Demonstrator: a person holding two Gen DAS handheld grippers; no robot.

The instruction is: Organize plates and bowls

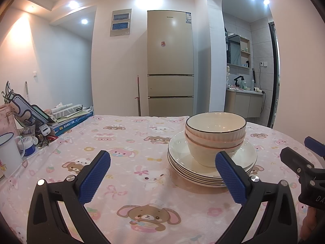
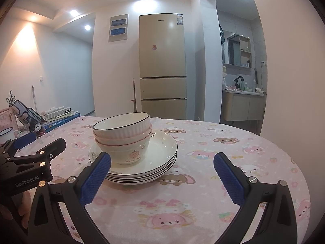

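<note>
A: How far along is the tidying looking to you?

B: Nearly finished, I'd judge. The stack of cream, black-rimmed ceramic plates (image 2: 160, 158) is sitting on the bench under the pink cartoon-animal tablecloth (image 1: 126, 142), and the nest of cream ceramic bowls (image 1: 215, 136) is resting inside the top plate. Everything is gathering into one pile.

A: Are the bowls sitting straight?

B: Not quite. In the right wrist view the nest is leaning a little toward the left, and it is standing off-centre on the plate, closer to the left edge. The lowest bowl, the one with a strawberry print (image 2: 133, 154), is carrying the two above it.

A: What are the grippers doing?

B: The left gripper (image 1: 162, 177) is hovering just short of the pile with its jaws spread wide and gripping nothing. The right gripper (image 2: 162, 174) is doing the same from the other side, jaws apart and empty. Neither is touching the crockery.

A: Is anything still lying loose?

B: I am not seeing any stray plate or bowl on the cloth. The books and clutter (image 1: 67, 118) at the far left edge are sitting well apart from the pile and don't look like part of the job.

A: So what's left?

B: Possibly squaring up the leaning bowls, or splitting bowls from plates if separate piles are wanted. I cannot tell which.
</note>
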